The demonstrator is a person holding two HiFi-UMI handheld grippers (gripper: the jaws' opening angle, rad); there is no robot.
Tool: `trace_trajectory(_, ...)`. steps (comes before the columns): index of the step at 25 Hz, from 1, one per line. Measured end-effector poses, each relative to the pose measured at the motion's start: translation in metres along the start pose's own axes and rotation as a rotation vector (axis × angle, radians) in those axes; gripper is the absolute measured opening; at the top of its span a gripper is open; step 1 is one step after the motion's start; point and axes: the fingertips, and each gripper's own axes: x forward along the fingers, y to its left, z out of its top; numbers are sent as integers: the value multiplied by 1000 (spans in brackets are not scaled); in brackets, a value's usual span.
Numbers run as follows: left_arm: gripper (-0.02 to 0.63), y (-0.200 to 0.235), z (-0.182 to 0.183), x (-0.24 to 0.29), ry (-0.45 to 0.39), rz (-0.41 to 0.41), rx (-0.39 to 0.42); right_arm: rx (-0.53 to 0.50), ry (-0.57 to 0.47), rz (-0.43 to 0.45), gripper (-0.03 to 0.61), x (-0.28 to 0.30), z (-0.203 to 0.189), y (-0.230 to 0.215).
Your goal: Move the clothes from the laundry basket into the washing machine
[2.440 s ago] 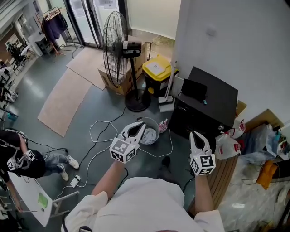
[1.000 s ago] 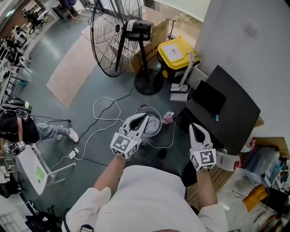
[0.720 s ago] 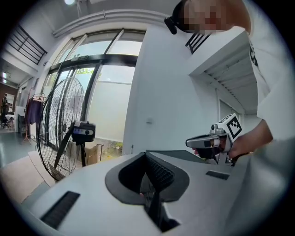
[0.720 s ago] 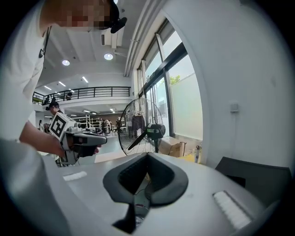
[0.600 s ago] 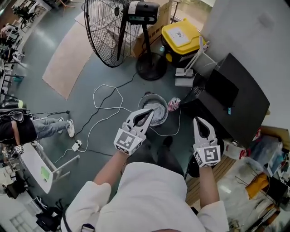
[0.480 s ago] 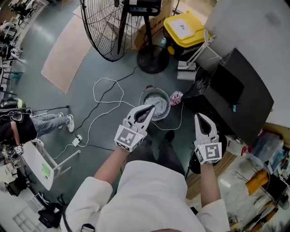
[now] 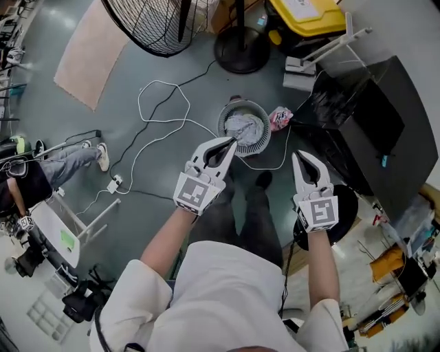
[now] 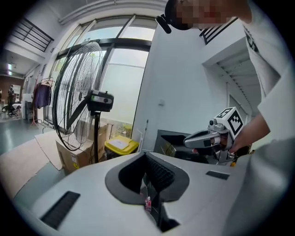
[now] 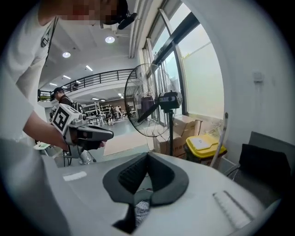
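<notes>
Grey floor (image 7: pixel 130 165) fills most of my head view. On the right stands a big black boxy unit (image 7: pixel 375 113); I cannot tell from here whether it is the washing machine. At the far edge I see a large standing fan (image 7: pixel 158 24), a pale rug (image 7: pixel 82 51) to its left and a yellow-lidded bin (image 7: pixel 309 14) to its right.

Between the fan and me, the round laundry basket (image 7: pixel 244 104) sits on the floor just left of the black unit, with a pale grey heap of clothes (image 7: pixel 246 128) inside it.

I hold both tools above the floor on the near side of the basket. The left gripper (image 7: pixel 229 143) has its jaws closed tip to tip with nothing in them, and the tips lie over the basket's near-left rim. The right gripper (image 7: pixel 300 155), well apart to the right, also has its jaws fully together and empty.

A small pink item (image 7: pixel 280 118) lies on the floor just beside the basket's right side.
</notes>
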Motion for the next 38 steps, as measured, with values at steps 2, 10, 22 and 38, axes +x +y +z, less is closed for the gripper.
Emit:
trace_trajectory(2, 6, 11, -25, 7, 14, 16, -7, 11, 33, 15, 11, 19, -26, 1)
trace_trajectory(10, 6, 41, -136, 33, 96, 62, -44, -45, 186, 117, 23, 105, -141, 10)
trace_trajectory(22, 6, 71, -300, 68, 183, 113, -105, -153, 367, 266, 61, 219, -328, 26)
trace_trajectory(38, 6, 81, -465, 79, 263, 190, -217, -428, 661, 431, 229, 302, -539, 40)
